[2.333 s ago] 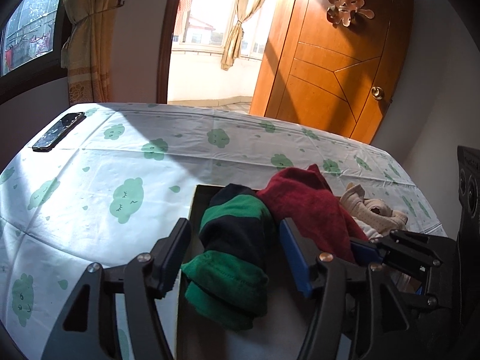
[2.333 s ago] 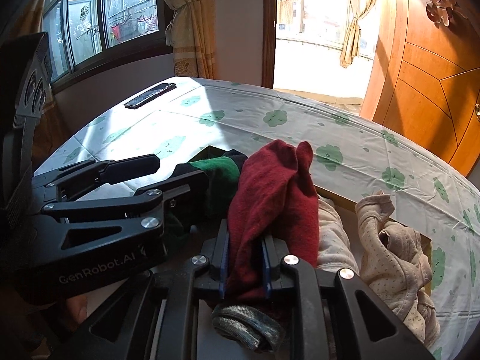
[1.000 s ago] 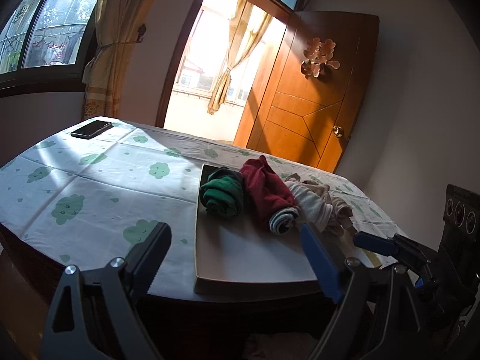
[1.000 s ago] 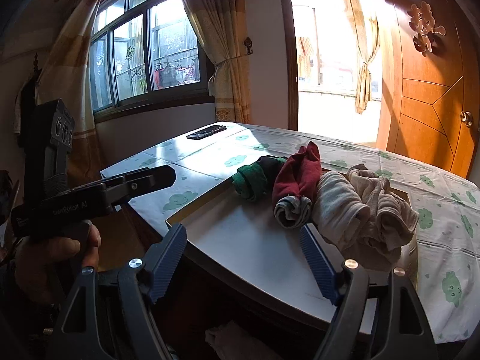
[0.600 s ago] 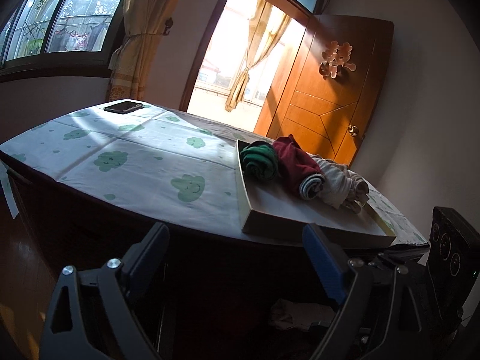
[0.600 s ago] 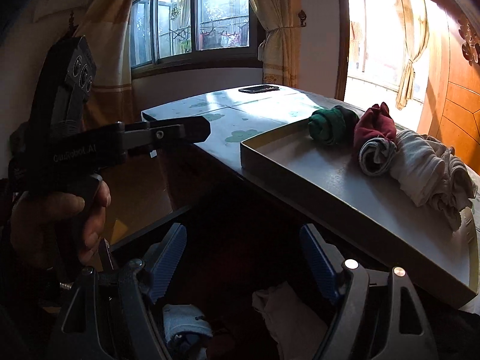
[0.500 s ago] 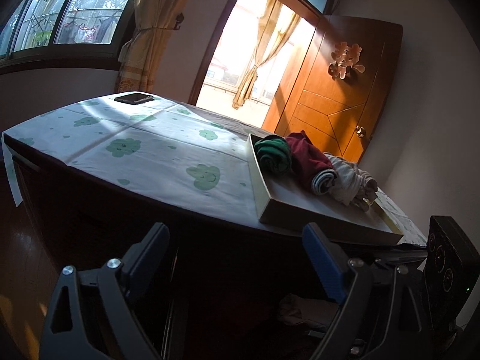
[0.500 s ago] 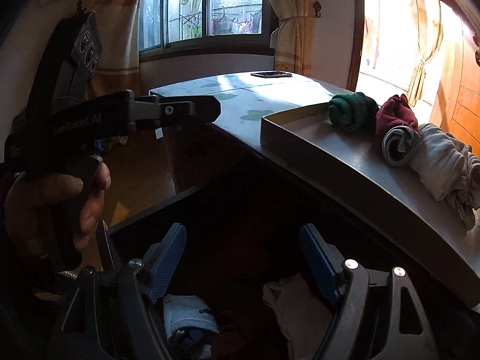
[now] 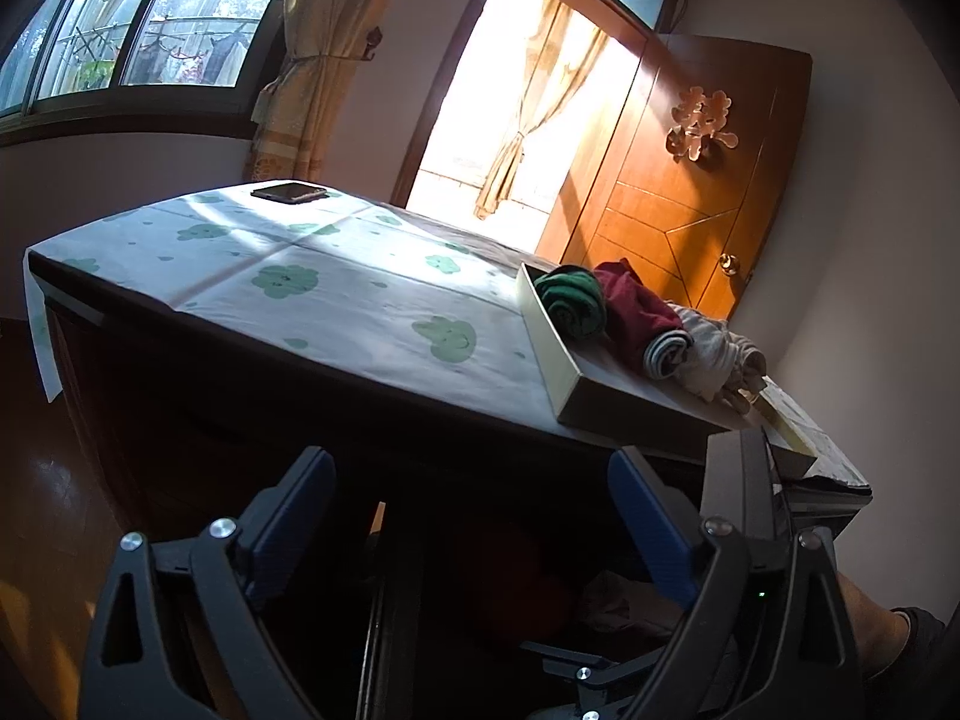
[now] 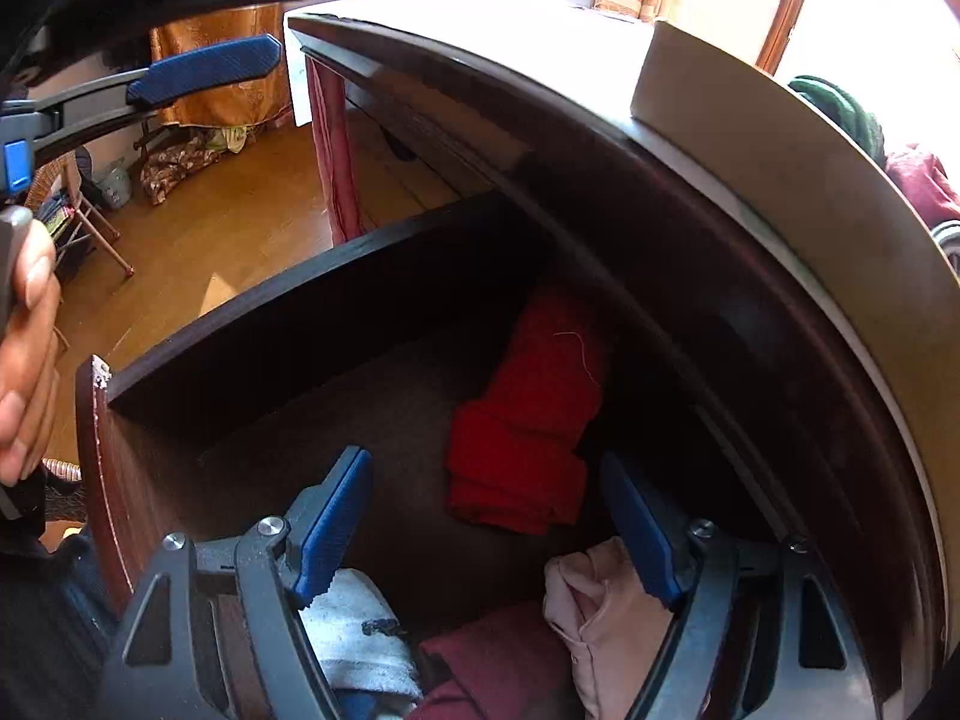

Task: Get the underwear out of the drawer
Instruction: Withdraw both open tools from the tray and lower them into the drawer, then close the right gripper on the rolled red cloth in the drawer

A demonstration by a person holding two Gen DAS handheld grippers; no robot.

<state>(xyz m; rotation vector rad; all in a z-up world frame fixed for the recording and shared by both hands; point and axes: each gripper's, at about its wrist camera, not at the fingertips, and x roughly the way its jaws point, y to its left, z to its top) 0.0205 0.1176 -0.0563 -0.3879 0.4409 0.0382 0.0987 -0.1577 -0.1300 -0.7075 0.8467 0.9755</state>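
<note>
The dark wooden drawer [image 10: 240, 324] stands pulled out under the table edge. A folded bright red piece of underwear [image 10: 528, 414] lies inside it, with pink [image 10: 600, 600], dark red [image 10: 492, 660] and whitish [image 10: 354, 630] pieces nearer me. My right gripper [image 10: 483, 462] points down into the drawer, open, its blue pads either side of the red piece and above it. My left gripper [image 9: 468, 468] hangs before the table front with its jaws opening and nothing between them. One of its blue fingers [image 10: 204, 69] shows at the upper left.
On the clover-print table [image 9: 300, 300] a shallow beige tray [image 9: 552, 354] holds rolled green [image 9: 570, 300], dark red [image 9: 636, 312] and beige [image 9: 714, 354] underwear. A phone [image 9: 288, 192] lies at the far corner. The table edge overhangs the drawer. A person's hand [image 10: 24, 324] grips the left tool.
The right gripper let go of the dark red piece in the tray. Both grippers then sank from the tabletop below the table edge, and the right one tipped down into the open drawer.
</note>
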